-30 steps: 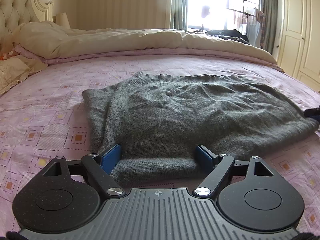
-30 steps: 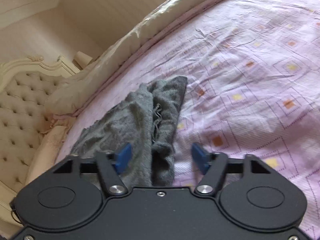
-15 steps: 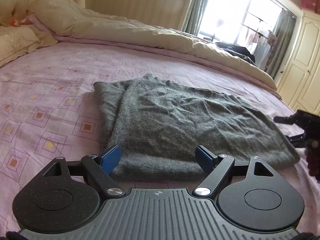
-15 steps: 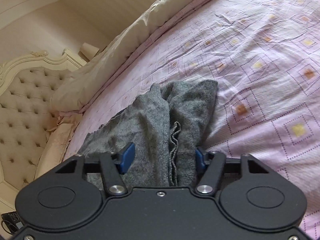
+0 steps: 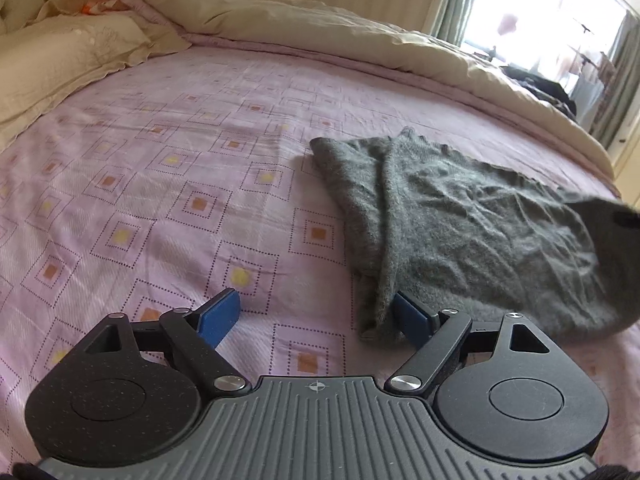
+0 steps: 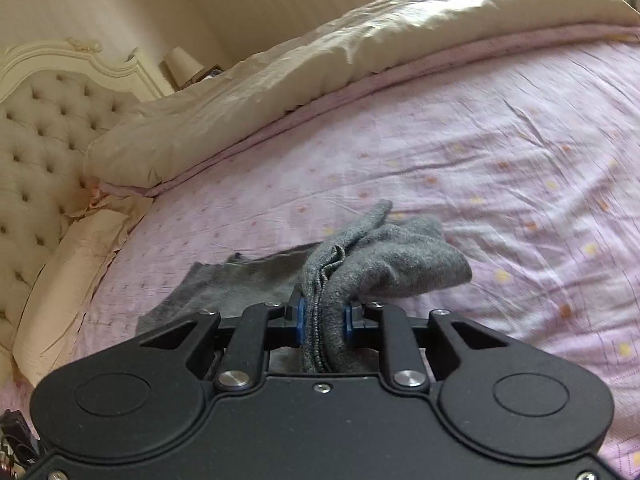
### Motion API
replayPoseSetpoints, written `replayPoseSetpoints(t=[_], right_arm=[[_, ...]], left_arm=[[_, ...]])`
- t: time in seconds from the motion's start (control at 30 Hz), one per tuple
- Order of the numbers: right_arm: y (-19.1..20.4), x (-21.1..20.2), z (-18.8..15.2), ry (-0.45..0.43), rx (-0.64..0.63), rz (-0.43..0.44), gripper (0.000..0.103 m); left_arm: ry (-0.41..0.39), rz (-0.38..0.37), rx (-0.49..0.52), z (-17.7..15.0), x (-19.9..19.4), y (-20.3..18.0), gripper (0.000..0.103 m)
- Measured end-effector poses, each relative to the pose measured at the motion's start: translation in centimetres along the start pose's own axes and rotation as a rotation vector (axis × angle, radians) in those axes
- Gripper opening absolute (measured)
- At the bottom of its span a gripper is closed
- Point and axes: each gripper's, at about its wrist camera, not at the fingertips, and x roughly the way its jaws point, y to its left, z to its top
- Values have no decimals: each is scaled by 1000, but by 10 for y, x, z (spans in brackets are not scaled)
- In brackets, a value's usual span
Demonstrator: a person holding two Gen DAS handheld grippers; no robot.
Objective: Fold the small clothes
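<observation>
Closest to me, the left gripper [image 5: 316,318] hangs low over the bed with its blue pads spread wide apart and nothing between them; its right-hand pad [image 5: 410,318] sits just against the near corner of the grey knit garment [image 5: 472,232], while the other pad is over bare sheet. The right gripper [image 6: 323,320] has its pads pressed together on a bunched fold of that same garment [image 6: 384,264], so the pinched end rises off the bed and droops over to one side (several layers of knit edge show between the pads).

The rest of the garment lies spread and creased on the pink patterned bedsheet [image 5: 168,184], out in the middle of the bed, well clear of the head end; its far corner comes to a small peak. In the left wrist view its right end lifts up at the picture's edge.

Further back, a cream duvet [image 6: 320,72] is pushed into a long roll along the far side of the bed. Cream pillows [image 5: 60,60] lie at the head end, against a tufted headboard [image 6: 36,128]. Beyond that, a bright curtained window [image 5: 536,16].
</observation>
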Motion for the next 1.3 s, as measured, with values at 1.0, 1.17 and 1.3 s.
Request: replayPoseSetpoints(t=[1.0,1.17,1.3], right_arm=[[146,55,-46,20,-147,256,46],[123,31,-66,-25,-265,118,46],[110,19,-88,-69,-301,62,46]], left_arm=[[-37,-161,-56,-10,-19,27,90],[-32,-127,-155,-5,-38,48,90],[-103,-97,-151,13,-61,46,90]])
